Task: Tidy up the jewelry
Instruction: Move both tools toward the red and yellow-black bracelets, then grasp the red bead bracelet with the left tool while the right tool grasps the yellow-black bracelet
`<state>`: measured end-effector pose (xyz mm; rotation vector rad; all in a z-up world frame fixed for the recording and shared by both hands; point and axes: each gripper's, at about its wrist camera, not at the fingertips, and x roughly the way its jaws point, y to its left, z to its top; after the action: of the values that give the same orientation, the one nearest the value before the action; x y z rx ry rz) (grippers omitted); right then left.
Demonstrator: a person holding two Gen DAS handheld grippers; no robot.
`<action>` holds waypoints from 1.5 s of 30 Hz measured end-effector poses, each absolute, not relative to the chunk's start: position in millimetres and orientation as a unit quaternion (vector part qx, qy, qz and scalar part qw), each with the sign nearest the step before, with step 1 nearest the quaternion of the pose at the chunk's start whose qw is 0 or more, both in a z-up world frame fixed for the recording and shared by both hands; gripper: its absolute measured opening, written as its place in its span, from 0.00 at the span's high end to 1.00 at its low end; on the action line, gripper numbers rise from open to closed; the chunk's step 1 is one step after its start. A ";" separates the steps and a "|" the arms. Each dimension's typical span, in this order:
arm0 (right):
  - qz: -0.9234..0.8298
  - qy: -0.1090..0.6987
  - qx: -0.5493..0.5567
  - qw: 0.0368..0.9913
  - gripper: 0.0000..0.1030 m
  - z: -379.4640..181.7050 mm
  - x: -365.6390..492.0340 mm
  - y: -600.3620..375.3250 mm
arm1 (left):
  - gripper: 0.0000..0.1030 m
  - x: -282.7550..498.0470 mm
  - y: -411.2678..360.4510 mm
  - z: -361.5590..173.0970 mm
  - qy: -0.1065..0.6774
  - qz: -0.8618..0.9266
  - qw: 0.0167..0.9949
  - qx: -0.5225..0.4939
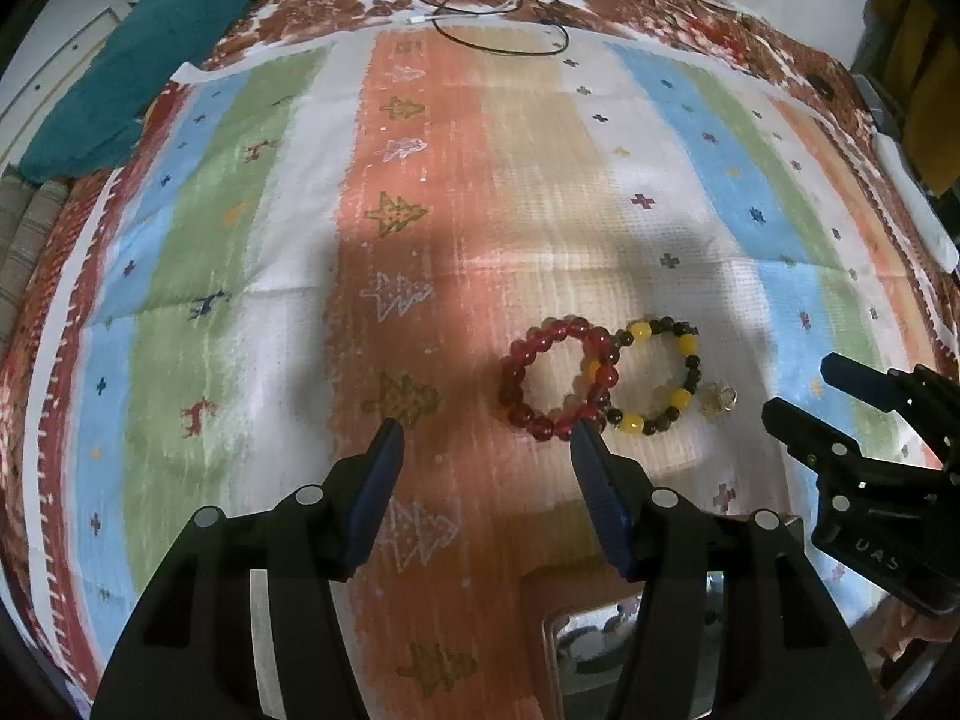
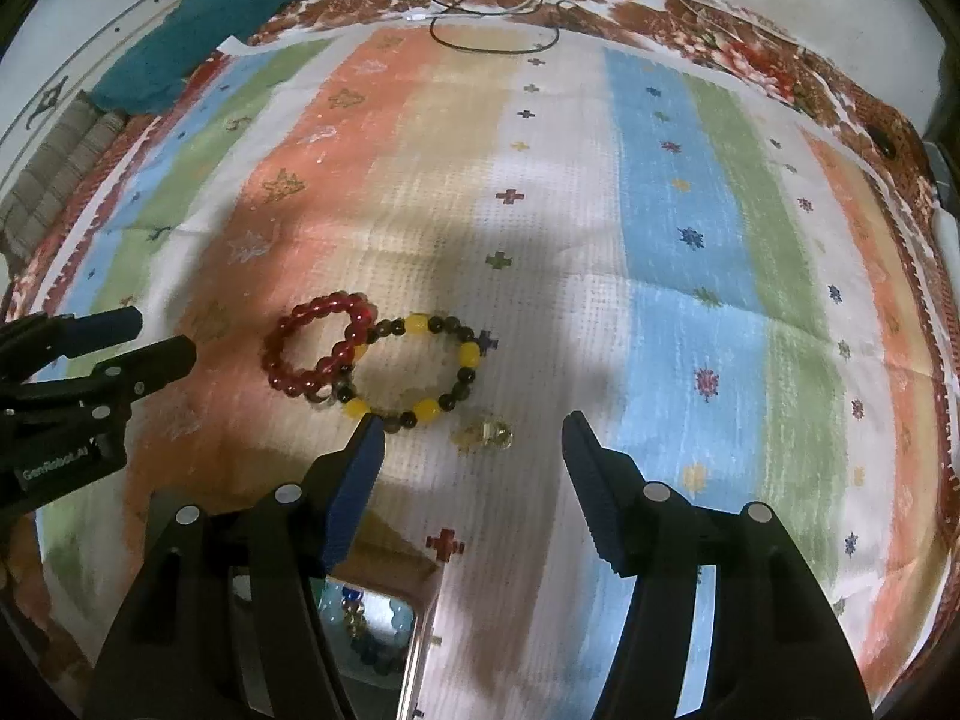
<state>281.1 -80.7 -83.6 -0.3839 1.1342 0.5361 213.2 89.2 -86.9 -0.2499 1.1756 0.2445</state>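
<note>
A red bead bracelet point(image 1: 509, 381) point(image 2: 324, 303) lies on the striped mat, overlapping a yellow-and-dark bead bracelet point(image 1: 689, 343) point(image 2: 468, 353) to its right. A small clear golden charm or ring point(image 1: 720, 399) point(image 2: 483, 435) rests just right of the two. My left gripper point(image 1: 487, 426) point(image 2: 162, 335) hangs open over the mat, its right fingertip at the red bracelet's near edge. My right gripper point(image 2: 474, 420) point(image 1: 801, 387) is open too, with the charm showing between its fingertips, untouched. Nothing is held.
An open jewelry box with a mirror point(image 1: 558, 582) point(image 2: 384, 540) sits close under both grippers, partly hidden. A black cable point(image 1: 498, 48) and a teal cloth point(image 1: 150, 60) lie at the far side. A white object point(image 1: 912, 204) rests at the mat's right edge.
</note>
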 end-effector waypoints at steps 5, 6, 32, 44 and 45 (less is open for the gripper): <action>0.244 0.536 -0.187 0.786 0.40 -94.7 289.9 -75.0 | 0.43 224.7 90.6 -97.3 0.561 0.114 0.813 -0.110; 0.242 0.538 -0.188 0.785 0.40 -96.7 291.7 -74.3 | 0.43 226.8 90.7 -99.8 0.564 0.114 0.811 -0.108; 0.216 0.576 -0.208 0.761 0.52 -149.8 333.8 -51.4 | 0.43 269.7 98.0 -159.2 0.614 0.103 0.779 -0.079; 0.232 0.560 -0.232 0.761 0.88 -151.8 330.9 -38.7 | 0.87 274.6 96.8 -163.2 0.613 0.104 0.779 -0.081; 0.233 0.559 -0.230 0.762 0.88 -149.8 328.9 -38.9 | 0.87 274.0 97.1 -162.0 0.613 0.104 0.779 -0.082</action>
<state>328.9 -38.9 -149.8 -0.5014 1.2161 0.5070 274.0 97.1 -162.0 -0.1781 1.3253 0.2238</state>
